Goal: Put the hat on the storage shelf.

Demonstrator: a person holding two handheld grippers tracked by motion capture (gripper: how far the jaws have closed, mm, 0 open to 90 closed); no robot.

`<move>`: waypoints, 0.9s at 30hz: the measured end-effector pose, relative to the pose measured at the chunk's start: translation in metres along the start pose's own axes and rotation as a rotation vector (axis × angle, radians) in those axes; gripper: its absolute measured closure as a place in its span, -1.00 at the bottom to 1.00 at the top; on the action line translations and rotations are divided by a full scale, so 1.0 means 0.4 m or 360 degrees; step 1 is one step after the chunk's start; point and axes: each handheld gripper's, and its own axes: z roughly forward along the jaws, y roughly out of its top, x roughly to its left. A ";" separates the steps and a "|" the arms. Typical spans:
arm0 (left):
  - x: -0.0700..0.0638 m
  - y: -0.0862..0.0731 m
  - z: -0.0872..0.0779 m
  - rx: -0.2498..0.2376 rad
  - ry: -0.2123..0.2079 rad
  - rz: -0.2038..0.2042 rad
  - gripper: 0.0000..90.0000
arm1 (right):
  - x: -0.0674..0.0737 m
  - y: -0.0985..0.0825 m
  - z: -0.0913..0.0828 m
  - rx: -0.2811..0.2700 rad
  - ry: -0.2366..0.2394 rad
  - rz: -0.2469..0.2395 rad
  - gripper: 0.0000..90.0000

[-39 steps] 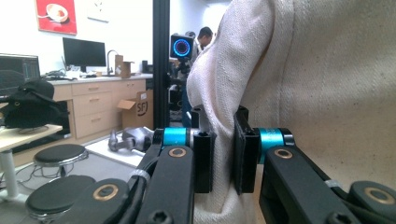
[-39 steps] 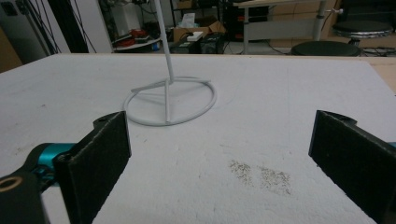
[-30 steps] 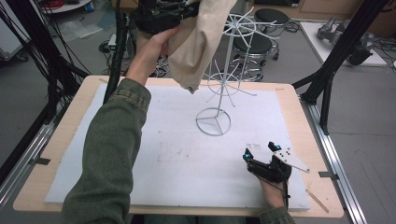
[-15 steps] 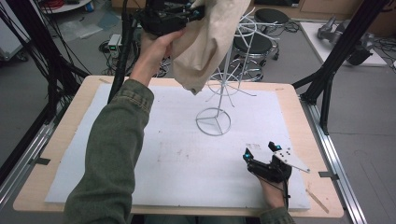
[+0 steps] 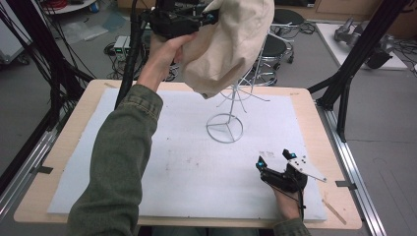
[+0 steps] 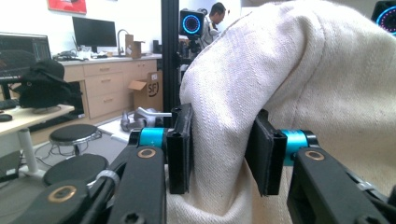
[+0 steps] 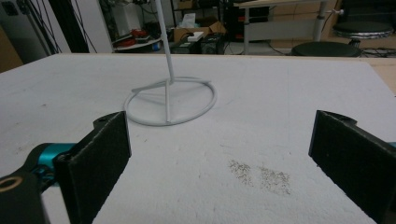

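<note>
Up high over the far edge of the table (image 5: 305,105), the left gripper (image 5: 179,22) is at a cream cloth hat (image 5: 231,44) draped over the top of a white wire stand (image 5: 224,129). Its jaws have just been opening, and in the left gripper view the hat (image 6: 299,84) bulges between the two pads: the left pad seems to touch the fabric, while a thin gap shows at the right one, so the pinch looks let go. Most of the stand's upper arms are hidden under the cloth; its ring base and a few spokes are clear. Low at the near right, the right gripper (image 5: 280,169) rests on the white mat (image 5: 172,162), jaws spread wide with nothing between them, the stand's ring (image 7: 170,100) well ahead. Its pole is cut off at the top edge of the right gripper view
</note>
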 end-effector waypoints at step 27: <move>0.039 -0.027 -0.097 -0.0187 -0.0006 -0.0142 -0.13 | 0.002 0.001 -0.002 0.0003 -0.0007 -0.0006 -0.90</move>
